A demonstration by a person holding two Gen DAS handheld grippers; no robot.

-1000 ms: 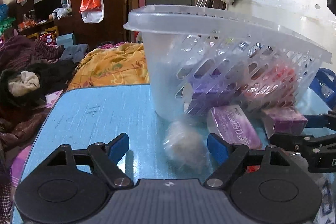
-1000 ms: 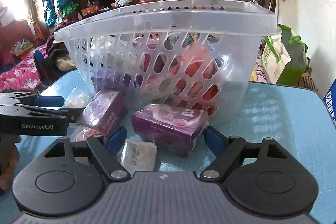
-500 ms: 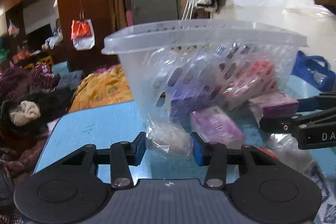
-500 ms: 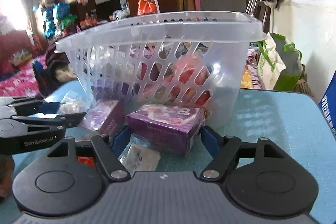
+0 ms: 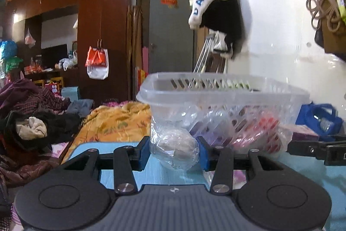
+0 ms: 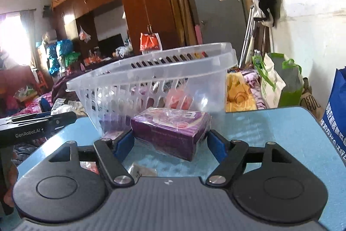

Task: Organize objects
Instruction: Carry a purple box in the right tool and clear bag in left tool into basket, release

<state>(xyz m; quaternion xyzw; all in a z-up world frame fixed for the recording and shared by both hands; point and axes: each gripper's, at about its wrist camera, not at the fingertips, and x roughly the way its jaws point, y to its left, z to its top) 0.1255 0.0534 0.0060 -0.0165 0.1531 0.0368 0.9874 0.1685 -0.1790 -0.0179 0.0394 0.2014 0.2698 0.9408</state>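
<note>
Both grippers loaded: left gripper (image 5: 174,149) pinches clear bag (image 5: 174,147), right gripper (image 6: 170,141) purple box (image 6: 172,131) (mid-fingers)

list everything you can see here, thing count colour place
basket: 1, clear plastic, on the table, red and purple packs inside
purple box: 1, purple, between the right gripper's fingers
bagged lump: 1, beige in clear plastic, between the left gripper's fingers
table: 1, light blue
wardrobe: 1, dark brown, behind
orange blanket: 1, past the table's far edge
left gripper: 1, black, blue pads, closed on the bagged lump
right gripper: 1, black, blue pads, closed on the purple box
</note>
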